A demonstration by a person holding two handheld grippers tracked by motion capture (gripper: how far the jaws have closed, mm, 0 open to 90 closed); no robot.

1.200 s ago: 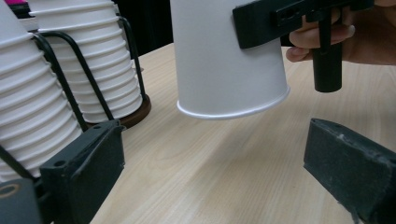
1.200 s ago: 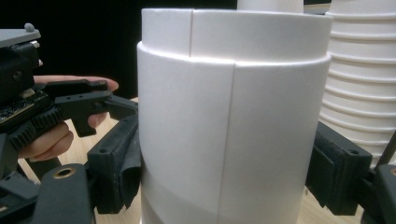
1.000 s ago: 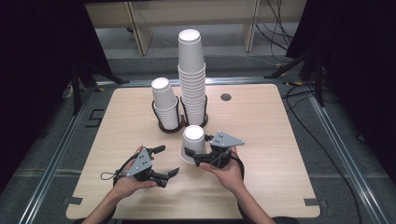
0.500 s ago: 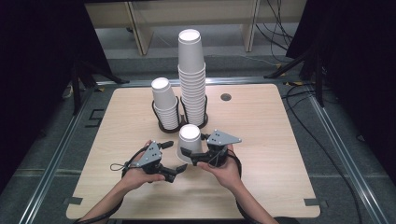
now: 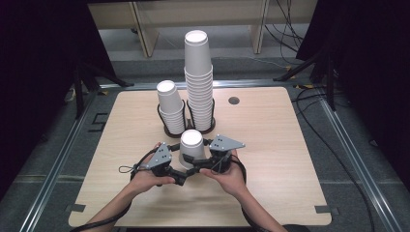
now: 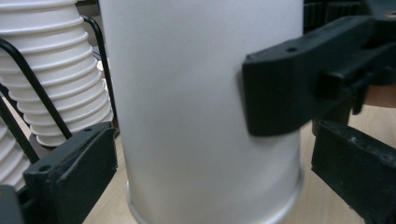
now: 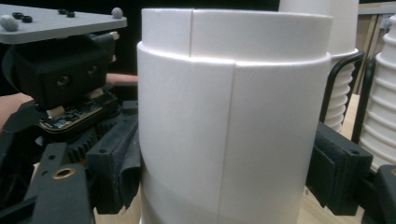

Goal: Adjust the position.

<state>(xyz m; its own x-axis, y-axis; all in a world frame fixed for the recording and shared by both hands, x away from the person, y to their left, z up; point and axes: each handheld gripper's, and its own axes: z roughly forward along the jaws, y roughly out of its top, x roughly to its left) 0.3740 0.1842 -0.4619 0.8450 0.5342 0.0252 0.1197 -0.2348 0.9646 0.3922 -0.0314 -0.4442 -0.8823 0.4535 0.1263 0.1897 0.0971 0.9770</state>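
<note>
An upside-down white paper cup (image 5: 192, 145) stands on the wooden table (image 5: 290, 159) near its front middle. In the right gripper view it (image 7: 233, 130) shows a step, like two nested cups. My right gripper (image 5: 203, 155) comes from the right and is shut on it, jaws pressed to both sides (image 7: 229, 182). My left gripper (image 5: 181, 162) comes from the left and is open, its jaws straddling the cup's lower part (image 6: 212, 186) with a small gap. The cup (image 6: 201, 116) also has one of the right gripper's jaws pressed on its upper side.
Just behind the cup, a tall stack of white cups (image 5: 198, 82) and a shorter stack (image 5: 169, 104) stand in black wire holders (image 5: 188, 128). A dark round hole (image 5: 234, 100) sits in the table at the back right.
My left gripper has moved right, from the front left of the table to the cup, and its jaws now sit around it. The right gripper and cup shifted slightly left.
</note>
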